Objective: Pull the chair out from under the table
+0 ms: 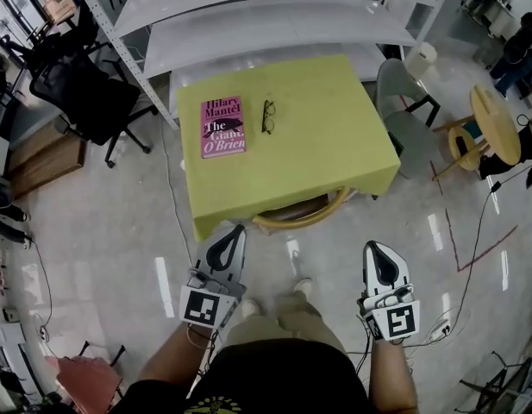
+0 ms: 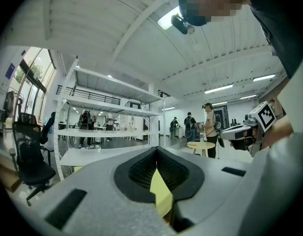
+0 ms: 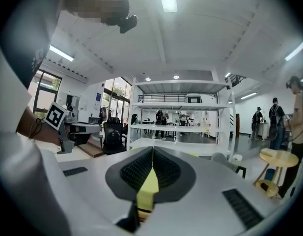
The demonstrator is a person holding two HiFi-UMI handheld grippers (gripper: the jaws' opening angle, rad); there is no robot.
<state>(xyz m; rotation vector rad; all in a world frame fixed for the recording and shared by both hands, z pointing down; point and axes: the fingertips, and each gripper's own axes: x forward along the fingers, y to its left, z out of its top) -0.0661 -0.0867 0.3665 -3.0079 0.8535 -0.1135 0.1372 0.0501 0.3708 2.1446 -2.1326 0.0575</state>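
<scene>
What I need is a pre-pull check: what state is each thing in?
chair: tucked under the table, only its curved back showing.
book: closed, flat on the table.
glasses: lying beside the book.
left gripper: shut, empty.
right gripper: shut, empty.

Person, head view, 6 o'clock: black short-sleeved T-shirt (image 1: 274, 385) with yellowish print on the front. Khaki trousers (image 1: 287, 319) at 12 o'clock of it, pale shoes (image 1: 302, 286) beyond.

The left gripper (image 1: 236, 231) has a light-grey shell tapering to a point and a black teardrop recess with ribbed black pads. Its left marker cube (image 1: 206, 309), at the 6 o'clock end, carries black-and-white squares.

The right gripper (image 1: 375, 248) is the same build, with its right marker cube (image 1: 402, 321) and small grey knobs at 12 o'clock of that.

Both gripper views show black rectangular slots in the shells.
</scene>
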